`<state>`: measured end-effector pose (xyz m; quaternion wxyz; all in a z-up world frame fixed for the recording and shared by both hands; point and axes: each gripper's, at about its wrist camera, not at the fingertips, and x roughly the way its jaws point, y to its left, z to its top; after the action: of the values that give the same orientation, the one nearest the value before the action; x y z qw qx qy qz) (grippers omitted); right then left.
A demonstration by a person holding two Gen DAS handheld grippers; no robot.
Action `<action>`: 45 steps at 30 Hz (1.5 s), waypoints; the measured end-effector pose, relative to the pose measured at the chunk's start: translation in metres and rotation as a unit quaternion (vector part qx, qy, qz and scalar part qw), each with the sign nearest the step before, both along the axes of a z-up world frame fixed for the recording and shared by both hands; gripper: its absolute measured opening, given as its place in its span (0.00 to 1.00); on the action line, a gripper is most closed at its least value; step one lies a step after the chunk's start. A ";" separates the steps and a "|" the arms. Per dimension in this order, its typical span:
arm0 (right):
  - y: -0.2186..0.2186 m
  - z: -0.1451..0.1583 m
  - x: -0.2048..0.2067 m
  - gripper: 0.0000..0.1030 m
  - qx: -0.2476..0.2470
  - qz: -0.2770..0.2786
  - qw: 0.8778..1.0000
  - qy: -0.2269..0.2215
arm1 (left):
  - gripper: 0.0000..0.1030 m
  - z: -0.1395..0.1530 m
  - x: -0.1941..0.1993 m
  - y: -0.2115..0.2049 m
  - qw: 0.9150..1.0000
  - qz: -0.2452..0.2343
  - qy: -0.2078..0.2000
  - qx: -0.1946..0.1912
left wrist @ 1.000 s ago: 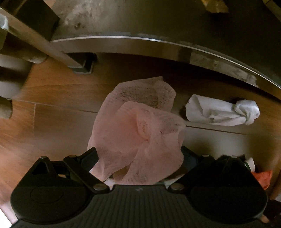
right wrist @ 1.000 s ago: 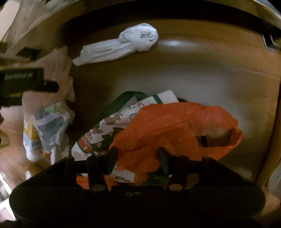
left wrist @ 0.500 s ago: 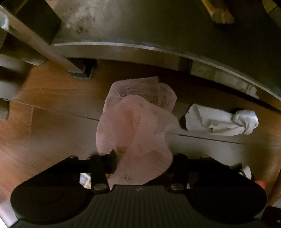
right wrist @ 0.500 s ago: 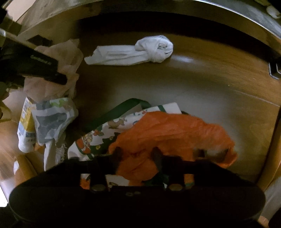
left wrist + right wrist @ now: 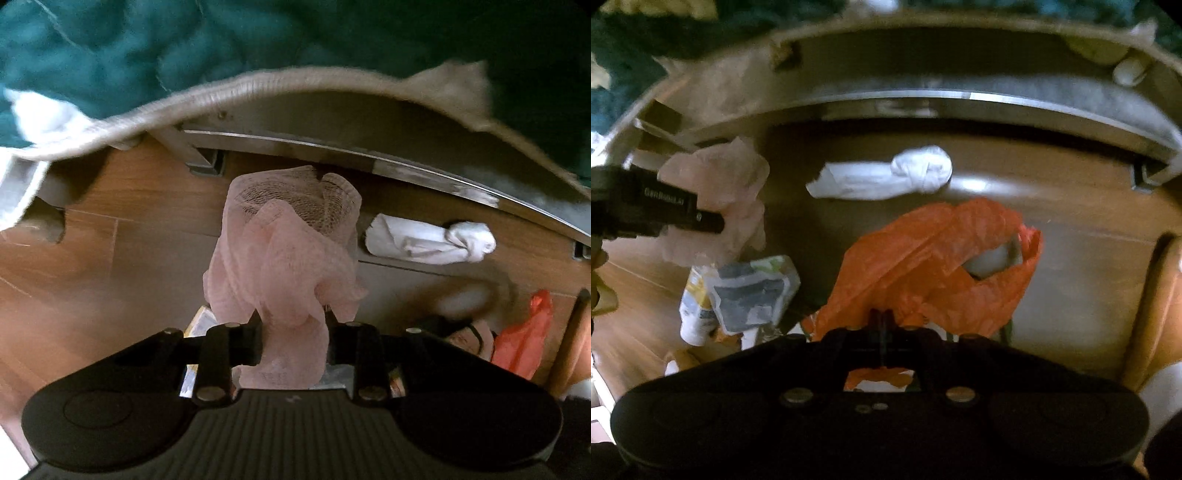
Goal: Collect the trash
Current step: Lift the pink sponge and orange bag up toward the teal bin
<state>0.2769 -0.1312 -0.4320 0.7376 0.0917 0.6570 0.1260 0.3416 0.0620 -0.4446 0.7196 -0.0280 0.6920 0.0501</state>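
Pink mesh cloth [image 5: 284,254], its lower end hidden, hangs lengthwise from the clenching left tool [image 5: 293,328]; the right tool [image 5: 882,321], just closed, pinches an orange plastic bag [image 5: 934,258] near the white knotted sock [image 5: 886,177].

The wooden floor [image 5: 1089,236] carries the litter. A knotted white cloth [image 5: 886,177] lies on it, well apart from crumpled food wrappers [image 5: 746,295]

You are in a home, most likely a bedroom. A wood-plank floor [image 5: 122,258] runs under a metal bed frame [image 5: 332,147], and a teal quilted blanket [image 5: 147,48] hangs over the beige mattress edge [image 5: 236,92]. A knotted white sock [image 5: 886,177] and a crumpled snack wrapper [image 5: 753,291] lie on the floor nearby.
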 end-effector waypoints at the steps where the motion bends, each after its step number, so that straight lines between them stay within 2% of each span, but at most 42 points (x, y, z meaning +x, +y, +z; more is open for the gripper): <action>1: -0.002 0.006 0.000 0.01 0.002 -0.005 1.000 -0.002 | 0.28 0.009 -0.003 -0.001 1.000 -0.001 -0.002 0.001; 7: -0.009 0.061 -0.014 0.01 0.018 -0.008 0.999 -0.040 | 0.27 0.068 -0.023 -0.006 1.000 -0.002 -0.023 -0.003; 14: -0.023 0.144 -0.043 0.01 0.035 0.000 0.993 -0.114 | 0.24 0.152 -0.072 -0.005 0.997 0.012 -0.068 -0.027; 19: -0.040 0.208 -0.076 0.01 0.052 0.004 0.983 -0.178 | 0.24 0.210 -0.109 -0.008 0.992 0.022 -0.112 -0.046; 24: -0.053 0.269 -0.111 0.01 0.065 0.007 0.967 -0.245 | 0.24 0.272 -0.136 -0.018 0.984 0.014 -0.167 -0.064; 31: -0.070 0.358 -0.131 0.01 0.067 0.015 0.935 -0.348 | 0.24 0.368 -0.154 -0.025 0.959 -0.007 -0.270 -0.085; 35: -0.077 0.409 -0.131 0.01 0.063 0.021 0.912 -0.405 | 0.24 0.425 -0.153 -0.030 0.940 -0.022 -0.328 -0.085; 42: -0.068 0.498 -0.105 0.01 0.043 0.037 0.862 -0.504 | 0.24 0.517 -0.133 -0.027 0.907 -0.031 -0.412 -0.078; 45: -0.062 0.532 -0.085 0.01 0.040 0.034 0.845 -0.533 | 0.24 0.551 -0.117 -0.027 0.894 -0.039 -0.441 -0.066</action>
<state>0.1924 -0.1931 0.1002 0.9650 0.0177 0.1601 0.2069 0.2249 0.0350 0.1068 0.9489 -0.0679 0.3055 -0.0412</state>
